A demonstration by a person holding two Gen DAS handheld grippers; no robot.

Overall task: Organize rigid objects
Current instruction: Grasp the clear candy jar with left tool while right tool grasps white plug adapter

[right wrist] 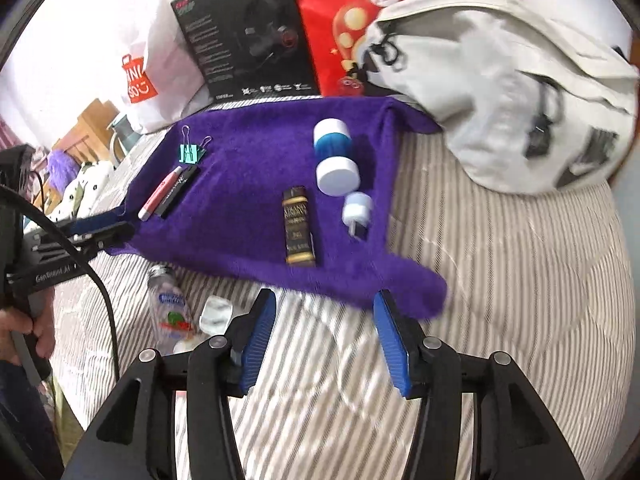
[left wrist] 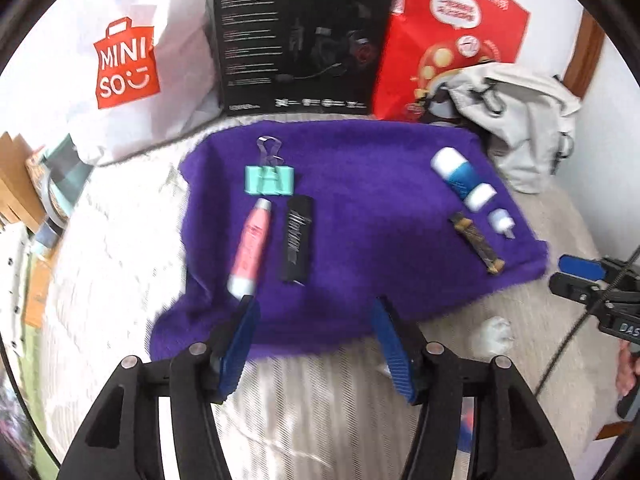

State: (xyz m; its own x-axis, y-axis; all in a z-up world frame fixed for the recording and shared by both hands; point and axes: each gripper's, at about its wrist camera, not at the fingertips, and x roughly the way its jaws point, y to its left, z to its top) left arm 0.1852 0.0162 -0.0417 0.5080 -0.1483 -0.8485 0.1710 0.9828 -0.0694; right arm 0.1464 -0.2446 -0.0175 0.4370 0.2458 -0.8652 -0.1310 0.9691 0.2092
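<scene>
On the bed, a purple towel [left wrist: 360,208] carries the sorted items. Just ahead of the left hand-held gripper [left wrist: 314,340], whose jaws are spread and empty, the pink tube [left wrist: 252,248] is laid lengthwise, pointing away. The right hand-held gripper [right wrist: 325,336], likewise spread, is placed nearer the brown bar [right wrist: 299,226].

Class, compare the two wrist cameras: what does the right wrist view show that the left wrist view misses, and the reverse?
Only the right wrist view shows the clear bottle lying on the striped bedding beside the purple towel. Only the left wrist view shows the whole Miniso logo. Both show the green binder clip, pink tube, blue-and-white container, and both grippers open, the left gripper and the right gripper.
</scene>
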